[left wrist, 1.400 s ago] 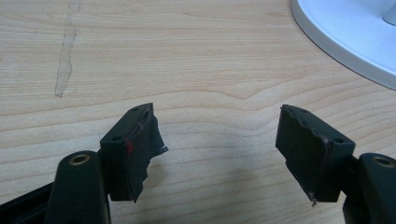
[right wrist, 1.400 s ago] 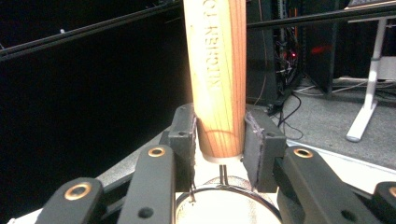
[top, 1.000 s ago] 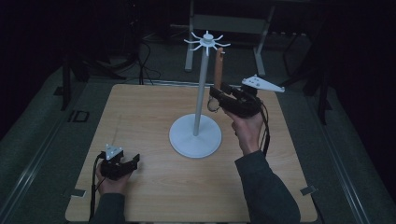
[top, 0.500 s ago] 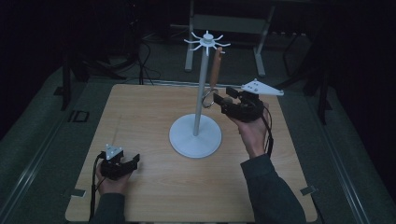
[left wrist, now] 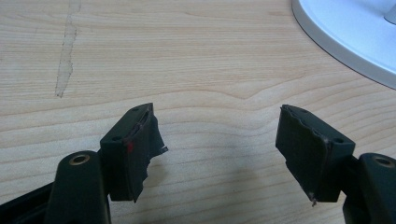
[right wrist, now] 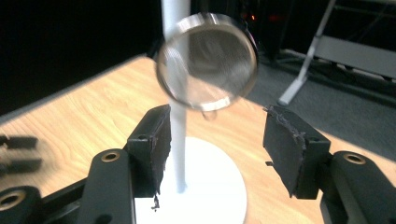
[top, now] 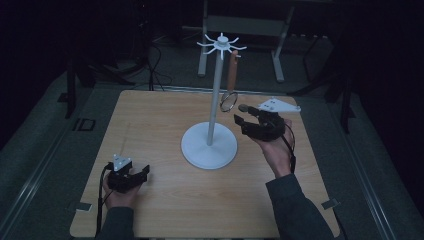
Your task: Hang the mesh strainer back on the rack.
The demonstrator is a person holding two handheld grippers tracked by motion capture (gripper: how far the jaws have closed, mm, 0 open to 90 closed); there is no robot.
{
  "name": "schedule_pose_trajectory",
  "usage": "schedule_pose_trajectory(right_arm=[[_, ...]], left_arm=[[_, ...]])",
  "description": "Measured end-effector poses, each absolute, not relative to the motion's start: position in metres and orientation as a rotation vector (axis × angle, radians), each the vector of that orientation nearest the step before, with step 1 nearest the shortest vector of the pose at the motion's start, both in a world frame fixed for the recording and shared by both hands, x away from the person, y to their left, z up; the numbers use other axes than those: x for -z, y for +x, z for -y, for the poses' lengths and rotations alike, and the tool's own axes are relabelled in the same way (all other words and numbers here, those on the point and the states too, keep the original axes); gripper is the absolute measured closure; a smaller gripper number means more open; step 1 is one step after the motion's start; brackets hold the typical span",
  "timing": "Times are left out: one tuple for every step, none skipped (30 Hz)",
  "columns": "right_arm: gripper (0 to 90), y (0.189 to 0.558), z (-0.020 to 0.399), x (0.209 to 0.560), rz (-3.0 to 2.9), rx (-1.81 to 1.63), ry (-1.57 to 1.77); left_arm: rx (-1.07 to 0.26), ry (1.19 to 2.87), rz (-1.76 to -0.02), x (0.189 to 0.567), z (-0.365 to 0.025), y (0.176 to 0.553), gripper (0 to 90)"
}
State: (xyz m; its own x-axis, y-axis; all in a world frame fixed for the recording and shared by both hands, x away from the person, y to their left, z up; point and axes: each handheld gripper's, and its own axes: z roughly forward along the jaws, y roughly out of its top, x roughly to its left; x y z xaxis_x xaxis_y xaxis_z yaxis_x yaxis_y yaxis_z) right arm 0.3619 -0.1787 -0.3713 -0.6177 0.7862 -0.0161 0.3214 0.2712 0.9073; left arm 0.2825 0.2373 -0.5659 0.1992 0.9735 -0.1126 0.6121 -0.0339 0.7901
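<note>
A white stand (top: 214,100) with a round base (top: 209,147) rises from the middle of the wooden table (top: 165,115). From one of its top hooks hangs a small strainer with a wooden handle (top: 232,75) and a mesh ring (top: 229,101). My right gripper (top: 241,114) sits just right of and below the ring. Its jaws have just been opening and stand wide with nothing between them. In the right gripper view the strainer (right wrist: 208,60) hangs free above my gripper (right wrist: 215,135), in front of the pole (right wrist: 176,140). My left gripper (top: 140,169) rests open on the table at the front left, empty (left wrist: 217,140).
The stand's base edge (left wrist: 345,42) lies ahead and to the right of the left gripper. Beyond the table's far edge stand a metal frame's legs (top: 277,55) and cables (top: 150,60) on the dark floor.
The right gripper's jaws have spread and the hand has sunk away from the strainer's ring, which now hangs free from the hook. The left gripper has kept still.
</note>
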Motion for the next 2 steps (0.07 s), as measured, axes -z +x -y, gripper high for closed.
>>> schedule_pose_trajectory(right_arm=[[41.0,0.362,0.1834,0.3798,-2.087,-1.286,1.016],[40.6,0.3621,0.1867,0.3861,-2.092,-1.261,1.029]], left_arm=[[-0.616,1.734,-1.497,0.5659,-0.2373,0.2825,29.5],[-0.615,1.737,-1.496,0.5658,-0.2375,0.2824,29.5]])
